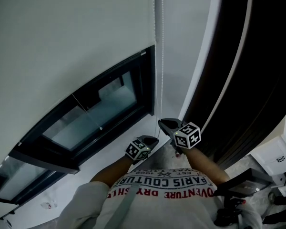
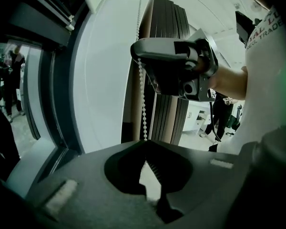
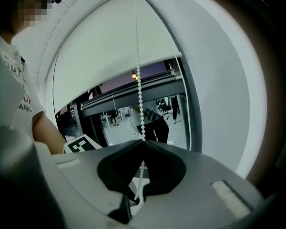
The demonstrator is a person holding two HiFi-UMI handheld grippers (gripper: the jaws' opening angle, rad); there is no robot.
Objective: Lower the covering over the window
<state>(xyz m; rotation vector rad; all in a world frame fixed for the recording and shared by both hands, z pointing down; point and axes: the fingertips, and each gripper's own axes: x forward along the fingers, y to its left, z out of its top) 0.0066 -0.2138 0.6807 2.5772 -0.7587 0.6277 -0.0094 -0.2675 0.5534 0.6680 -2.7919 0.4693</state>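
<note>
— Are both on the cord?

— Yes. The left tool [image 2: 145,141] is pinched closed on the bead chain [image 2: 144,104]. The right tool [image 3: 143,141] is clamped on it too, a little higher up, and as far as I can judge on the same run.

— How would you pull it well?

— Hand over hand, I'd say. One tool draws straight down along the line of the chain while the other releases and takes a fresh bite higher up. Pull in line with the chain, not out from the wall, or the beads may slip at the mechanism above, which is out of view. Never loosen both at once.

— And the covering?

— The roller blind [image 1: 71,37] hangs partly down. A band of window [image 1: 95,113] shows beneath its bottom edge, so I reckon that band is what's left to cover.

— How are the arms held?

— Both forearms [image 1: 113,171] reach forward from the chest, close together, towards the chain at the window's right side. The left tool sits lower and nearer the body and looks across at the right one. The right tool is ahead of it and above, facing the glass.
</note>
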